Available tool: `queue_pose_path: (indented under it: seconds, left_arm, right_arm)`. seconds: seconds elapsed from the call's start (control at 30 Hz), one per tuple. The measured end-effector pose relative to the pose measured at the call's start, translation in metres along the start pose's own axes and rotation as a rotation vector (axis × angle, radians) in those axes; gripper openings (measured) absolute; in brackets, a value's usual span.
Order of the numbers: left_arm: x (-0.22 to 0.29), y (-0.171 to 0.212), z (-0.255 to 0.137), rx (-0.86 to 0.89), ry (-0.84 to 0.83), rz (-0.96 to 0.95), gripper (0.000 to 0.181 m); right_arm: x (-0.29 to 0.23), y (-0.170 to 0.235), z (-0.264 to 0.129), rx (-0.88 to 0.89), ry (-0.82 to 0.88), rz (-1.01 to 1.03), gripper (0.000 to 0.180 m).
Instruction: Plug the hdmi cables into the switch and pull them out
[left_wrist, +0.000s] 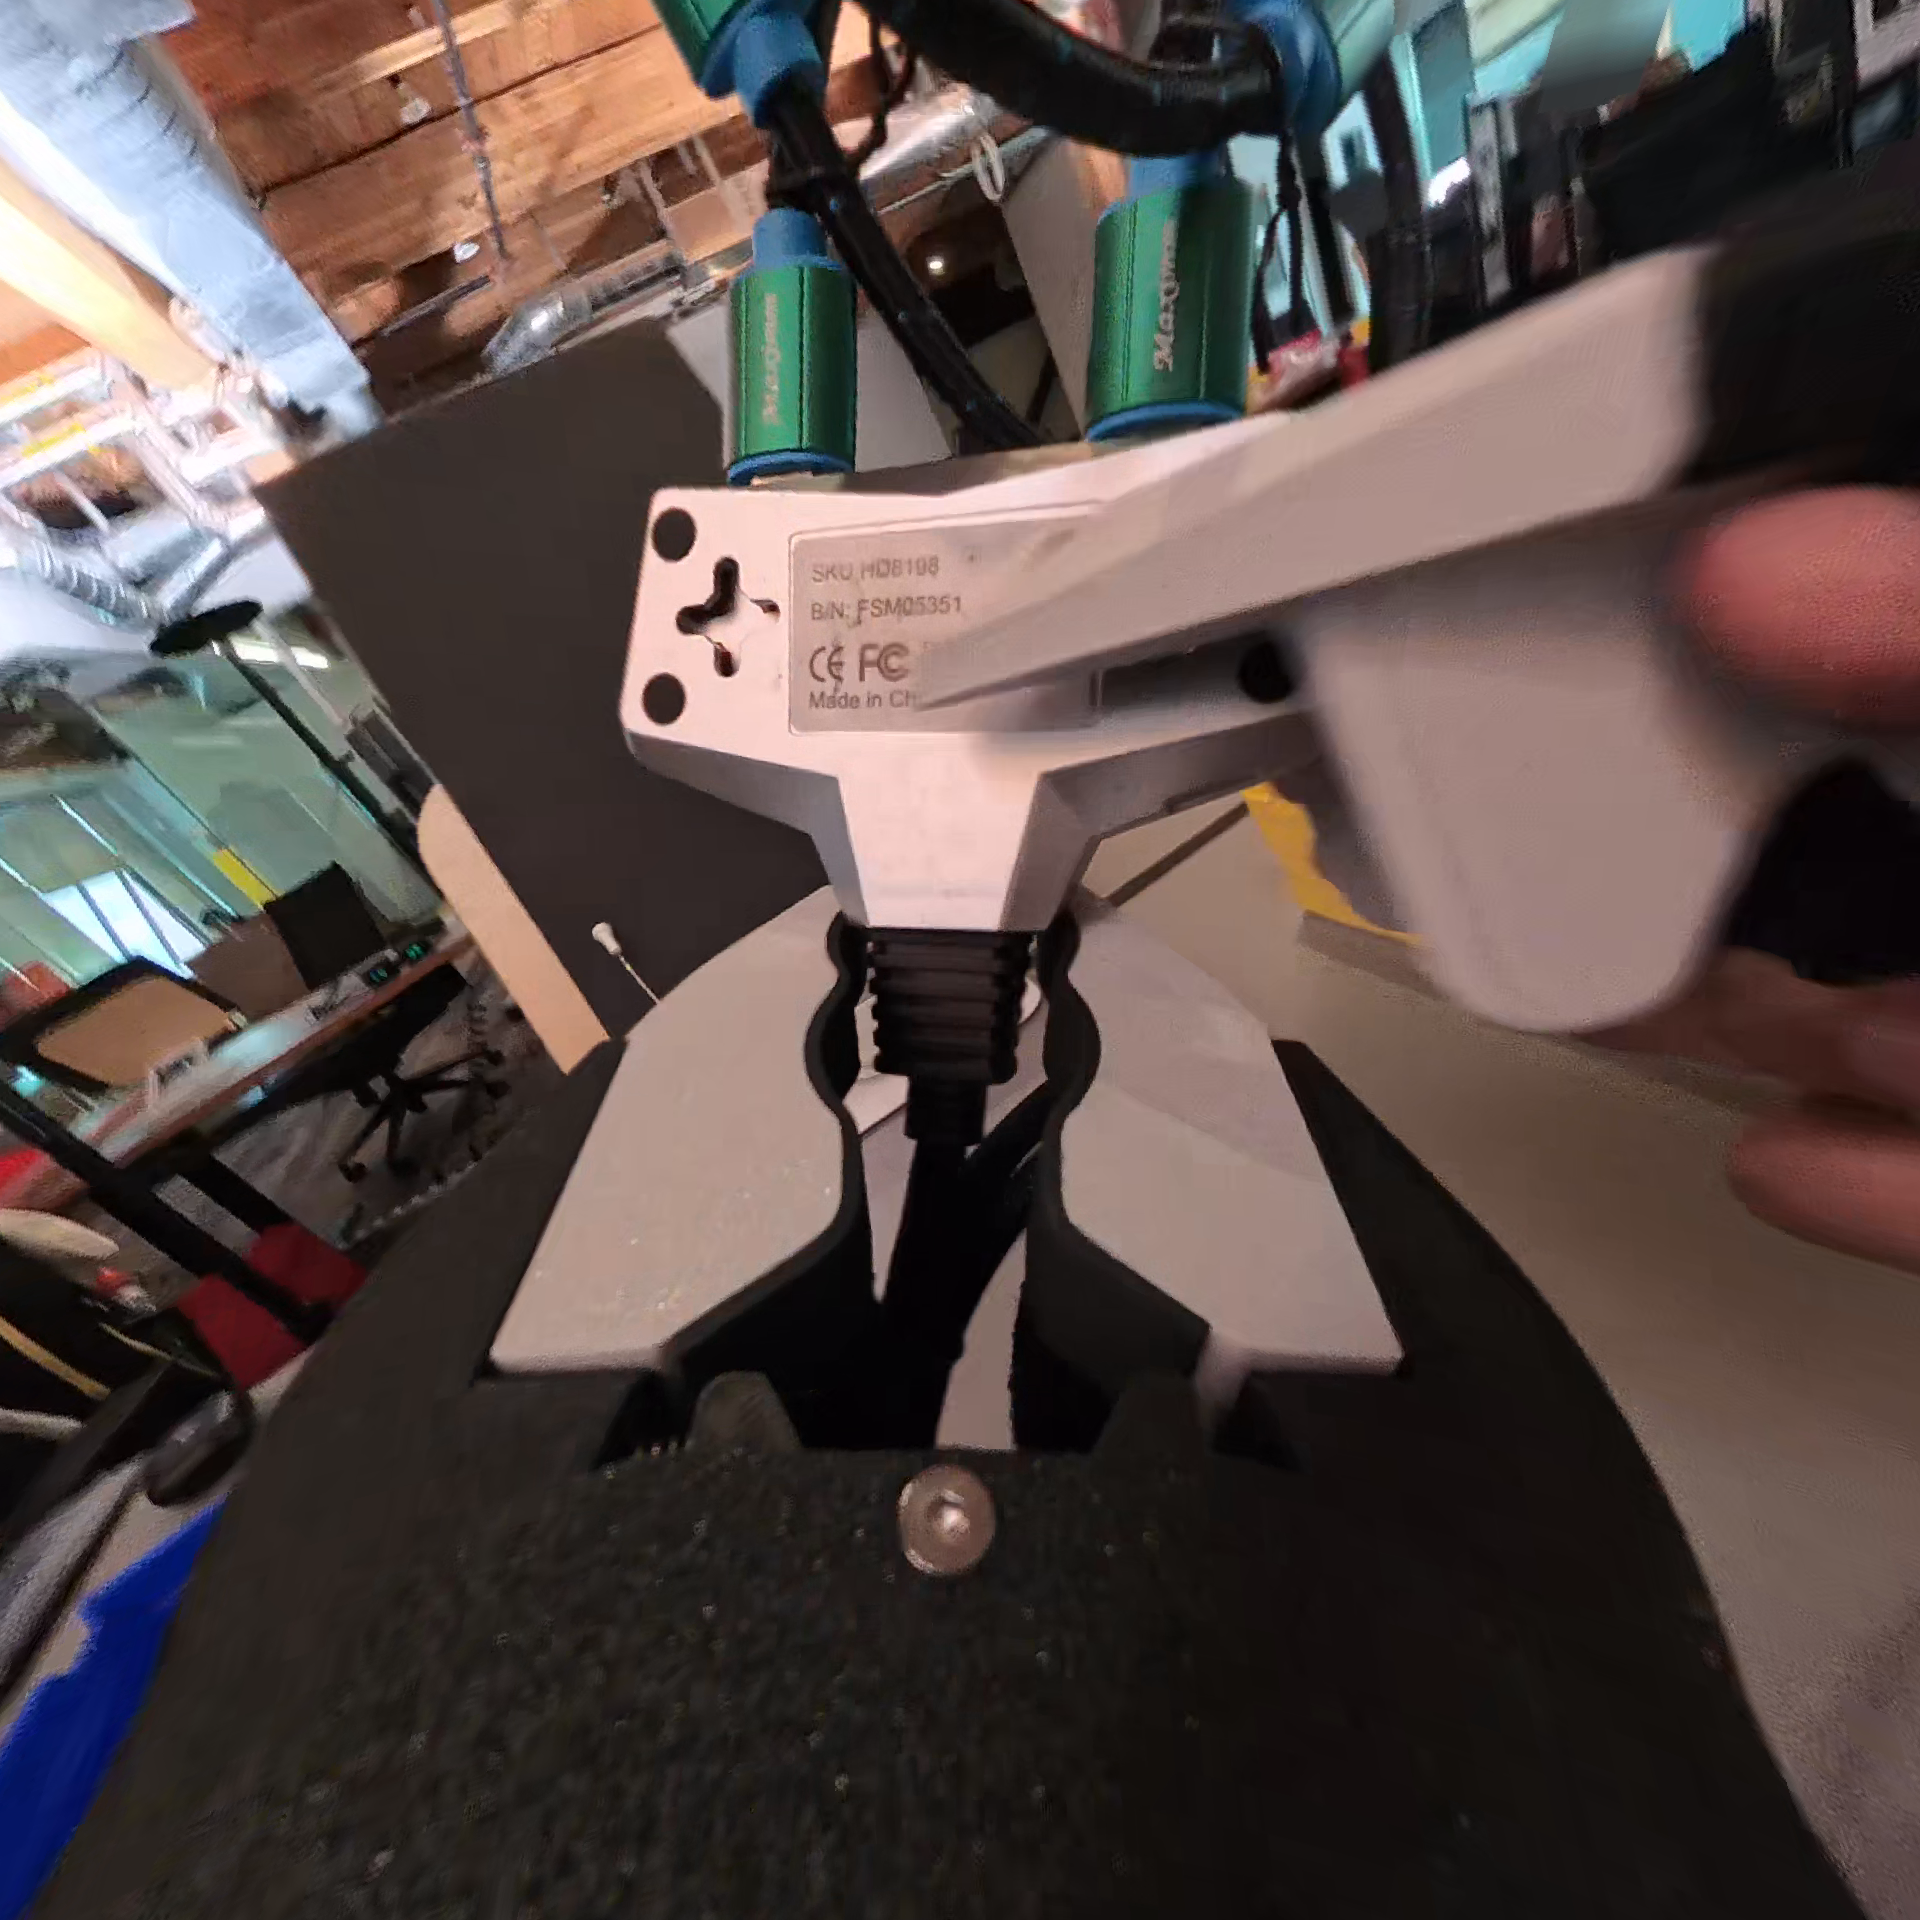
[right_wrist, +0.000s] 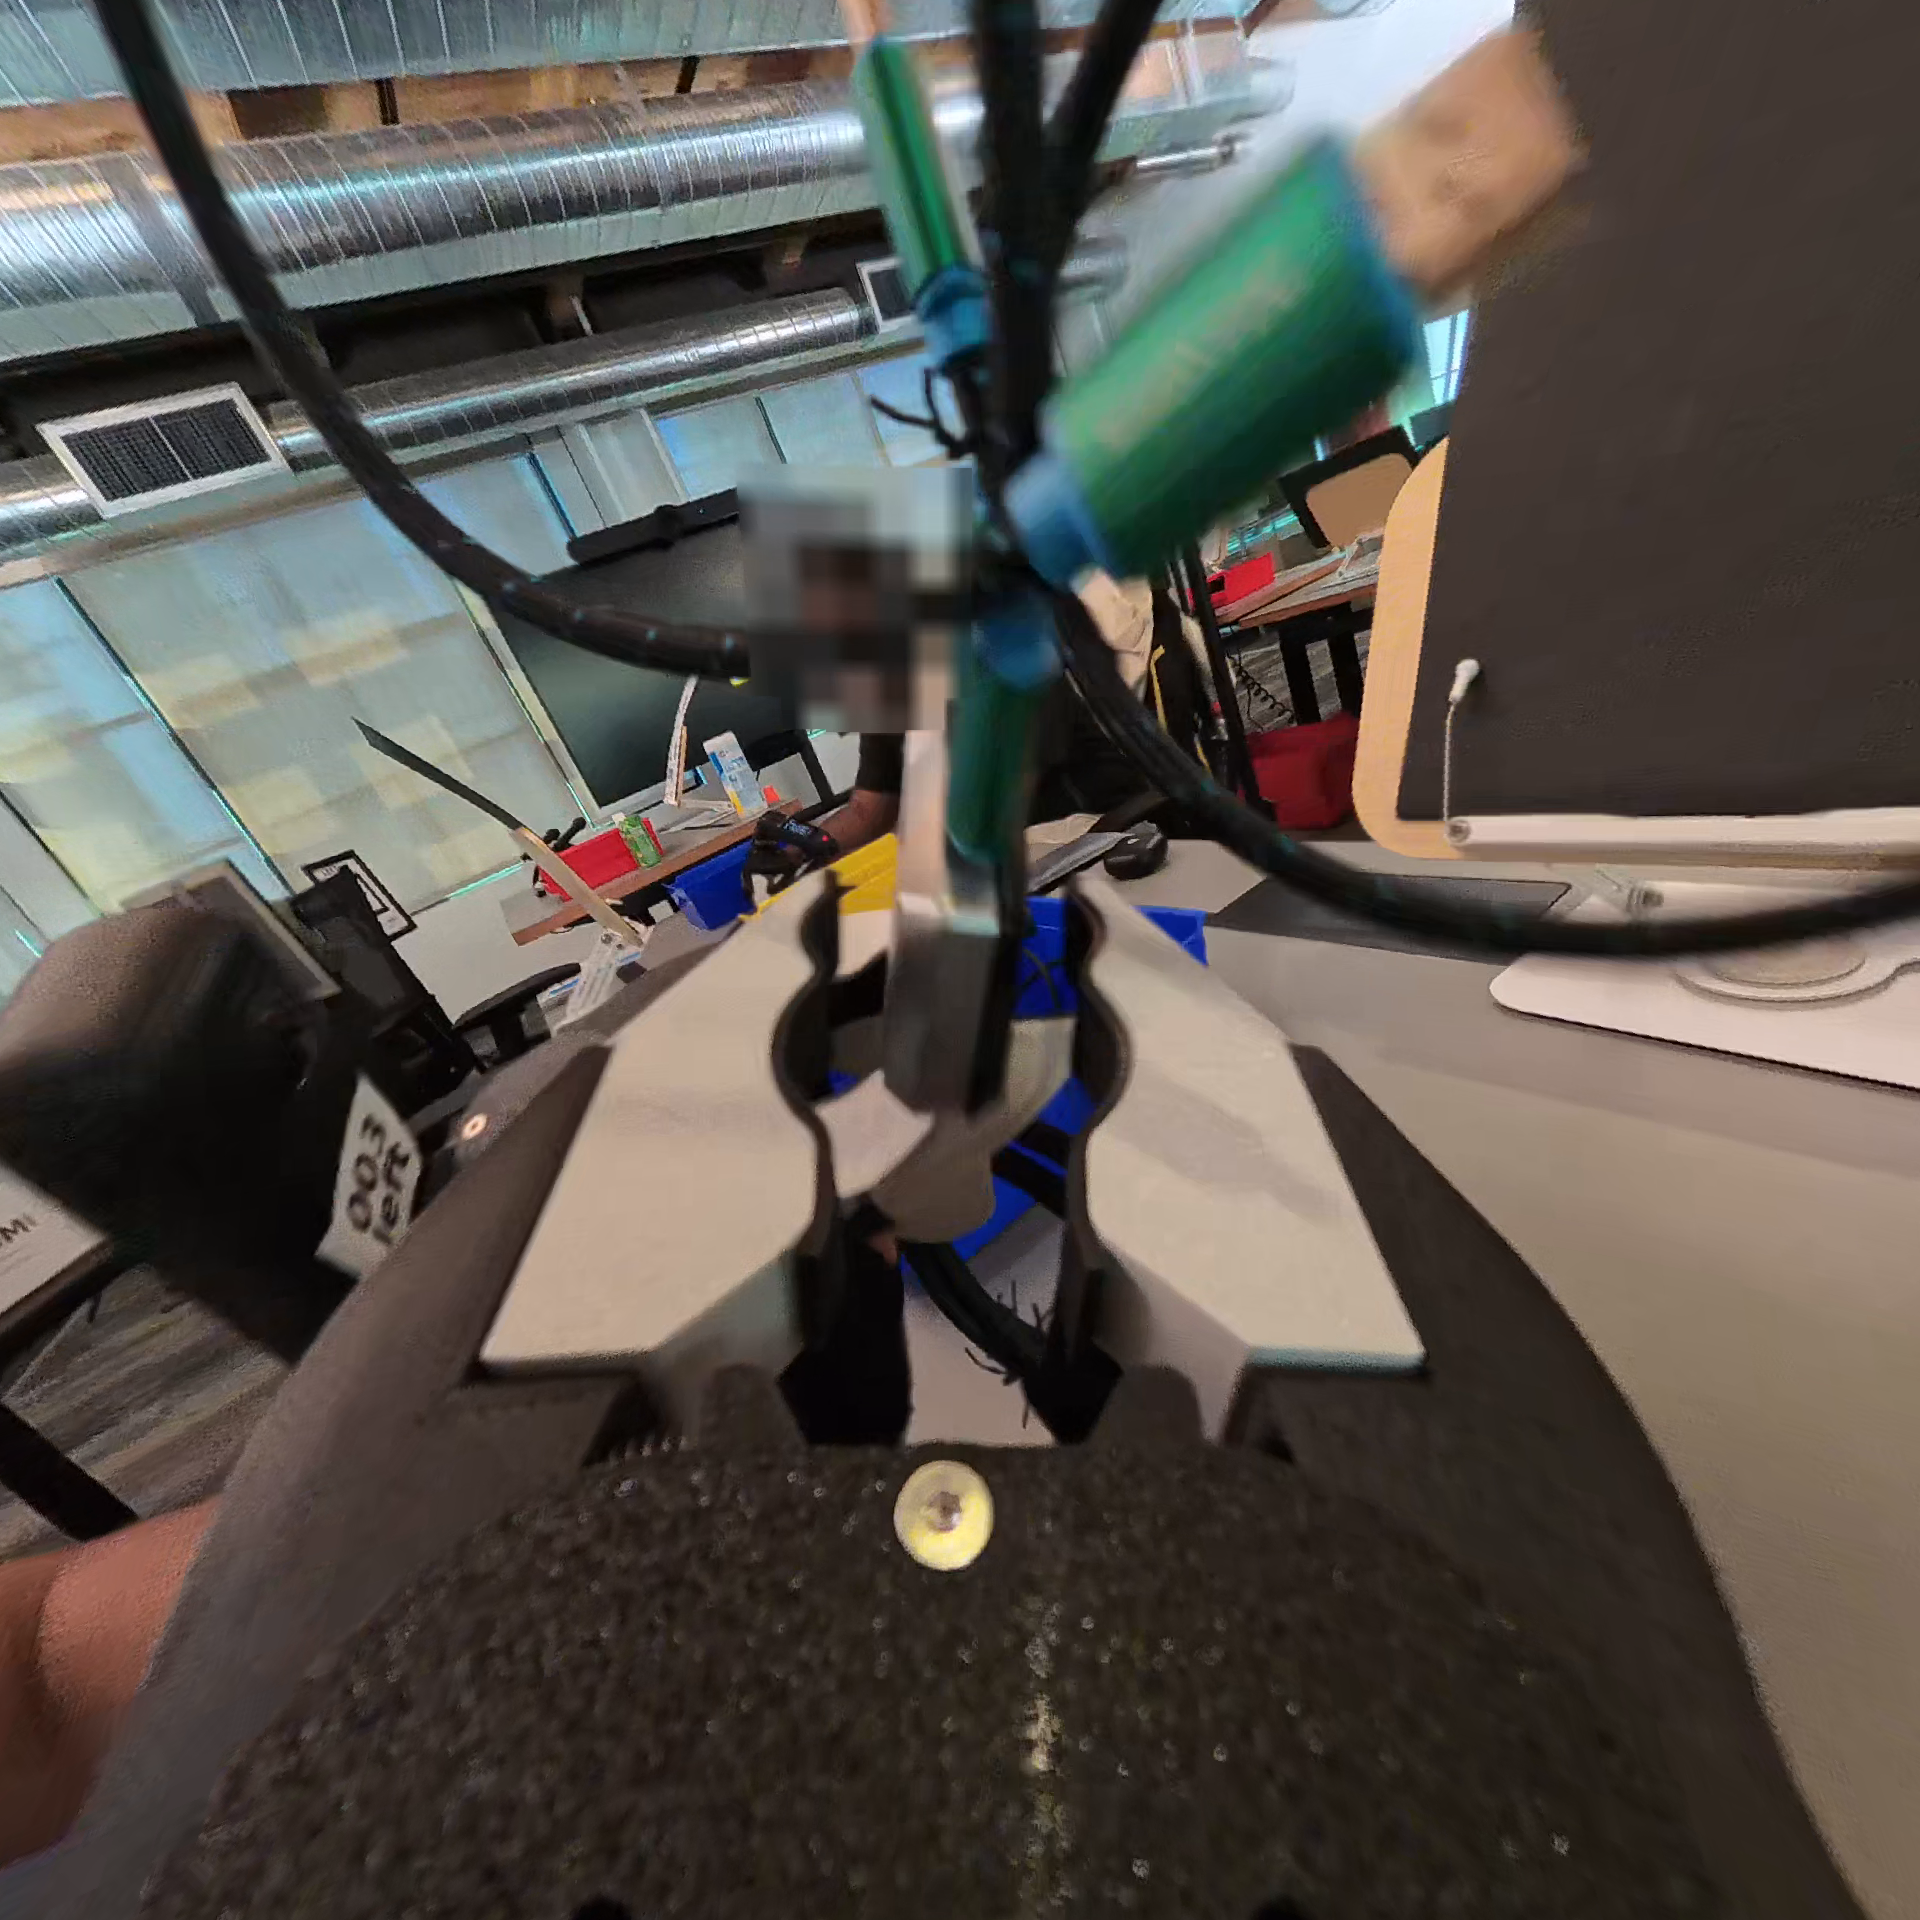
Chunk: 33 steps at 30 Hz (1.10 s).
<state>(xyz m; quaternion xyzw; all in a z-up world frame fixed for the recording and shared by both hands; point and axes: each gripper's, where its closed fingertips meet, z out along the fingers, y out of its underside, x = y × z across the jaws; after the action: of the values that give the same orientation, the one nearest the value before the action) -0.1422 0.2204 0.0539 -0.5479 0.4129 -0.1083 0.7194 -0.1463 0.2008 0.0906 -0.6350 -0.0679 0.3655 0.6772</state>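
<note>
Black ribbed strain relief (left_wrist: 940, 1003) is what my left gripper (left_wrist: 940, 997) is pinching, right where the fixed cable leaves the silver aluminium T-shaped HDMI switch (left_wrist: 831, 644). So the switch sits straight ahead of that gripper, held up off the grey surface (left_wrist: 1507, 1195), stem toward me, wide body running crosswise.

On its far edge two green metal HDMI plugs with blue collars (left_wrist: 792, 364) are seated, long axes pointing away from me and roughly in line with the left gripper's fingers. My guess is any pull has to go straight along that line, not sideways.

Right gripper (right_wrist: 945, 1039) comes in from the side. In its own view the switch shows edge-on between the fingers, which stand spread with gaps on both sides, so not clamping anything as far as I can tell. One plug rises just beyond the fingertips, in line with them. Further out a loose green plug with a gold tip (right_wrist: 1236, 364) dangles blurred among black braided cables (right_wrist: 312, 364).

Right gripper is clearly the nearer one for grabbing a plug; left just anchors.
</note>
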Motion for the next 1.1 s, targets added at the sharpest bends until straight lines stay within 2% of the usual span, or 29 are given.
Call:
queue_pose_path:
  seconds: [0.03, 0.13, 0.2, 0.27, 0.37, 0.4, 0.43, 0.47, 0.53, 0.67, 0.73, 0.8, 0.87, 0.97, 1.1]
  left_arm:
    - [0.007, 0.001, -0.001, 0.000, -0.003, 0.031, 0.032]
    - [0.020, 0.012, -0.005, -0.044, 0.070, -0.025, 0.033]
    - [0.031, 0.024, -0.015, -0.130, 0.211, -0.133, 0.033]
    - [0.035, 0.025, -0.033, -0.145, 0.356, -0.275, 0.025]
    - [0.034, 0.028, -0.064, -0.184, 0.615, -0.494, 0.026]
    - [0.033, 0.032, -0.073, -0.218, 0.702, -0.524, 0.033]
    - [0.029, 0.042, -0.078, -0.252, 0.739, -0.496, 0.040]
    - [0.019, 0.053, -0.078, -0.266, 0.709, -0.428, 0.041]
    - [0.004, 0.060, -0.079, -0.198, 0.654, -0.288, 0.043]
    - [0.023, 0.047, -0.094, -0.016, 0.790, -0.122, 0.020]
    - [0.036, 0.043, -0.099, 0.002, 0.832, -0.094, 0.019]
    - [0.039, 0.043, -0.097, -0.002, 0.825, -0.085, 0.028]
    - [0.037, 0.040, -0.096, 0.021, 0.819, -0.101, 0.027]
    - [0.031, 0.033, -0.097, 0.069, 0.808, -0.136, 0.037]
    - [0.045, 0.024, -0.108, 0.099, 0.883, -0.117, 0.034]
  right_arm:
    - [0.003, 0.004, -0.001, -0.010, 0.012, -0.011, 0.026]
    - [0.004, 0.014, -0.007, -0.044, -0.028, -0.054, 0.023]
    - [0.007, 0.026, -0.006, -0.123, -0.023, -0.163, 0.023]
    - [0.017, 0.030, -0.010, -0.164, 0.039, -0.348, 0.022]
    - [0.019, 0.045, -0.016, -0.277, 0.001, -0.584, 0.020]
    - [0.021, 0.050, -0.018, -0.315, -0.009, -0.634, 0.020]
    - [0.022, 0.056, -0.020, -0.351, -0.022, -0.682, 0.020]
    - [0.023, 0.060, -0.022, -0.371, -0.048, -0.720, 0.020]
    - [0.016, 0.068, -0.026, -0.376, -0.151, -0.751, 0.020]
    - [-0.011, 0.086, -0.038, -0.338, -0.435, -0.685, 0.021]
    - [-0.021, 0.088, -0.041, -0.300, -0.515, -0.636, 0.020]
    - [-0.025, 0.090, -0.044, -0.274, -0.558, -0.610, 0.021]
    - [-0.026, 0.091, -0.046, -0.266, -0.585, -0.594, 0.021]
    - [-0.029, 0.096, -0.052, -0.271, -0.638, -0.566, 0.021]
    - [-0.035, 0.106, -0.051, -0.284, -0.662, -0.572, 0.021]
